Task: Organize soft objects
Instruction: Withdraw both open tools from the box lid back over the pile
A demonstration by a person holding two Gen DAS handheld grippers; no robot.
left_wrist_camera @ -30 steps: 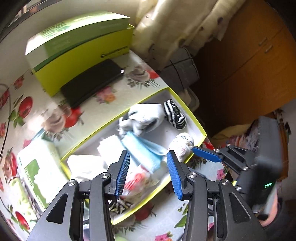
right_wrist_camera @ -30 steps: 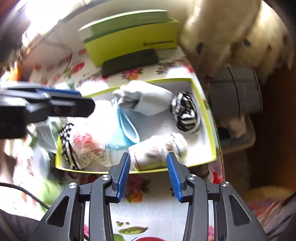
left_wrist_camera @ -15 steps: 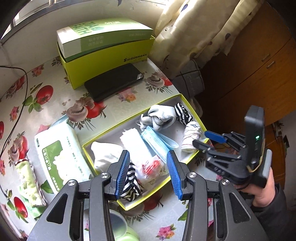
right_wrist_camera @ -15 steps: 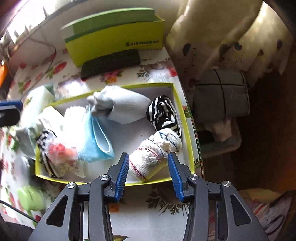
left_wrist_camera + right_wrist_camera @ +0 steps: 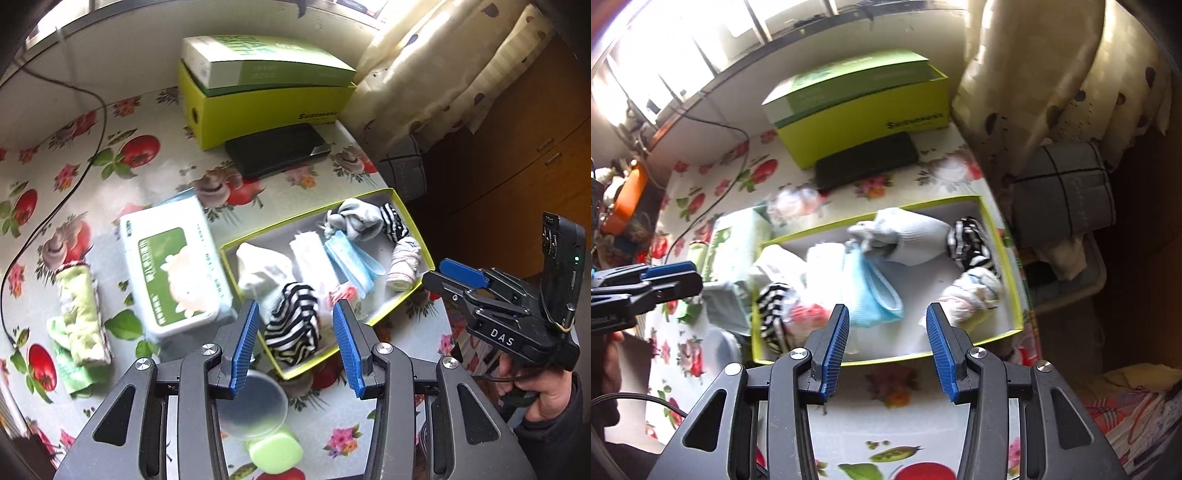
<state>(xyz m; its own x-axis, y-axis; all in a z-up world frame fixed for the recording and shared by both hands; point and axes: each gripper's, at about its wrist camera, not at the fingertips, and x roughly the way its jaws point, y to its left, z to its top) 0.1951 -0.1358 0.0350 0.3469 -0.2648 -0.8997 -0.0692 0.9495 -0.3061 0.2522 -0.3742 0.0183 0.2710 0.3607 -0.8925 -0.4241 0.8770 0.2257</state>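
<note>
Grippers above the tray of soft things, both wide and empty.
Left view: left gripper (image 5: pixel 295 341) hangs over striped sock (image 5: pixel 293 325) at tray (image 5: pixel 413 295) edge; lower straight. Right view: right gripper (image 5: pixel 884 349) faces blue mask (image 5: pixel 873 295); grip only one layer.

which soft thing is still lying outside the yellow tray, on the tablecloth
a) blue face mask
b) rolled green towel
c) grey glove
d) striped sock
b: the rolled green towel lies on the tablecloth left of the wipes pack, while the mask, glove and striped socks all sit inside the yellow tray.
</note>
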